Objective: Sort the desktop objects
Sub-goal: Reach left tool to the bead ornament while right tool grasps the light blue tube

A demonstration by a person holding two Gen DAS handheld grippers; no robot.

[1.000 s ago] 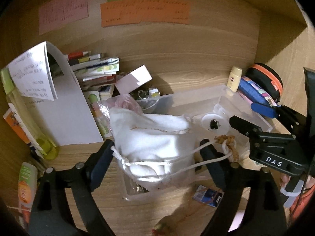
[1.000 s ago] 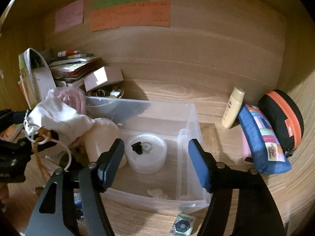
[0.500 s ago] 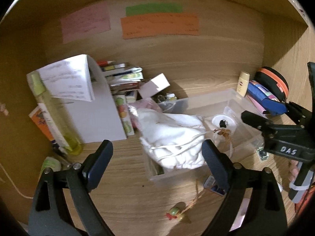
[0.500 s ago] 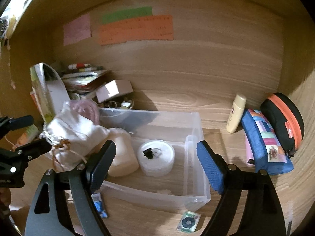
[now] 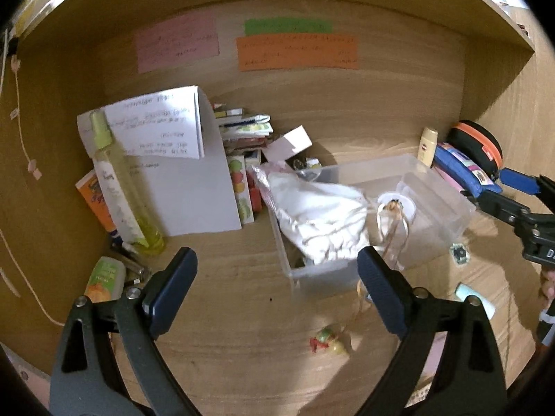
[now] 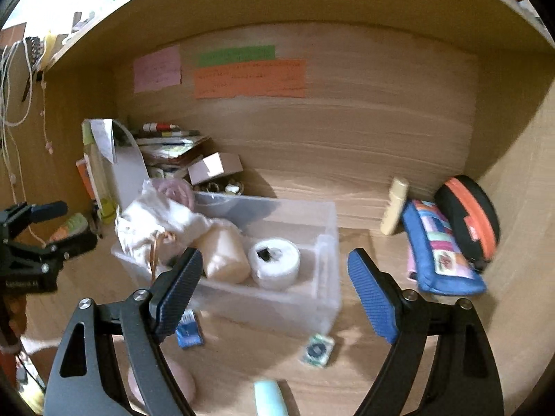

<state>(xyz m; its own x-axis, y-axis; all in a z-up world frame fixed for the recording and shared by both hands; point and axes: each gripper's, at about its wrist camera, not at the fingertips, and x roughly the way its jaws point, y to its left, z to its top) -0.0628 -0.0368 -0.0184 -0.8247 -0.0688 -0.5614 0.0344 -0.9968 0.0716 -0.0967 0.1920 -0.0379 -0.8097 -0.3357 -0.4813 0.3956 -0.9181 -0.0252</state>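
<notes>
A clear plastic bin (image 5: 447, 204) (image 6: 312, 298) stands on the wooden desk. A white drawstring bag (image 5: 319, 218) (image 6: 156, 222) lies over its left end, its cord hanging out. Inside are a cream bottle (image 6: 225, 253) and a white round tape roll (image 6: 275, 263). My left gripper (image 5: 277, 287) is open and empty, held above the desk in front of the bin. My right gripper (image 6: 274, 287) is open and empty, above the bin's front wall. Loose on the desk lie a small blue packet (image 6: 189, 329), a green patterned packet (image 6: 317, 346) and a small red-green charm (image 5: 326, 341).
A white folder (image 5: 194, 187), a yellow spray bottle (image 5: 121, 187), stacked books (image 5: 242, 131) and a small box (image 6: 215, 166) crowd the back left. A cream tube (image 6: 393, 208), blue pencil case (image 6: 440, 253) and black-orange case (image 6: 468, 215) stand at the right. A pale tube (image 6: 270, 398) lies near the front.
Both grippers have pulled back and up from the bin. The left gripper, which was around the white bag, has drawn away, and the bag stays draped on the bin.
</notes>
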